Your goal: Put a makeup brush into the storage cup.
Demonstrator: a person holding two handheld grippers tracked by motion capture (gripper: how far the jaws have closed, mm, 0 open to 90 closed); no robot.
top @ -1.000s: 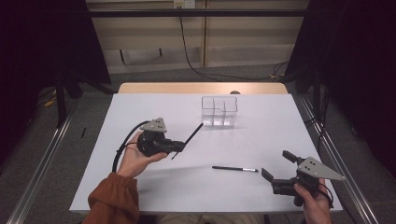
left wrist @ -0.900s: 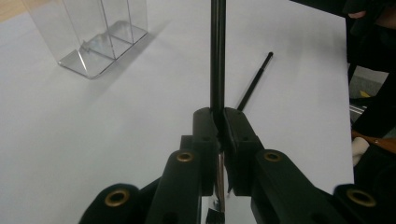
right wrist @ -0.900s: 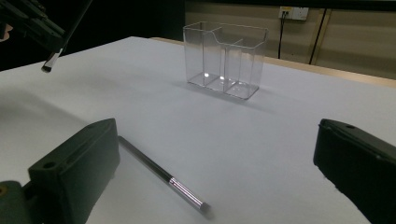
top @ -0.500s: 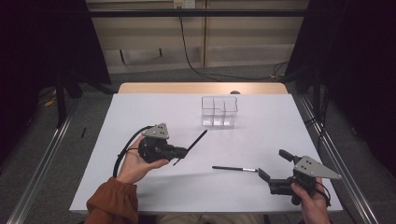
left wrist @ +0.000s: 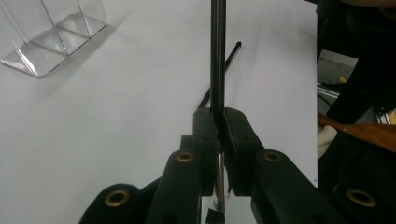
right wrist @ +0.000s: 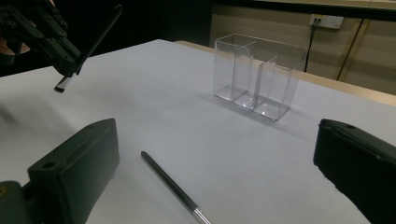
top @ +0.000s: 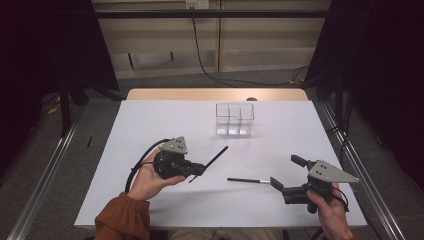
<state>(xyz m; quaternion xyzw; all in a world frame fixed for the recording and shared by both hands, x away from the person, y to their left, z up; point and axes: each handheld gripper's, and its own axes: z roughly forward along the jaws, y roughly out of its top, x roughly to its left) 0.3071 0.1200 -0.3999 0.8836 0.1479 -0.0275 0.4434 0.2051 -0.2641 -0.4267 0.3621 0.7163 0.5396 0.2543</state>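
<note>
Two grippers, two black brushes, one clear organizer.
Left gripper (top: 200,169) clamps a black brush (top: 212,161); right gripper (top: 285,172) gapes beside the second brush (top: 246,180); clear organizer (top: 235,120) behind.

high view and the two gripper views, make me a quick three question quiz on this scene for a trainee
1. True or false: the left gripper has its jaws shut on a black stick.
2. Which gripper is nearer the second stick lying on the table? A) left B) right
3. How many compartments does the clear box have, going by the right gripper view?

Key
1. True: in the left gripper view the jaws pinch the stick, which juts out ahead of them.
2. B: its open jaws face the stick's tip without touching it.
3. Three, all empty.
</note>
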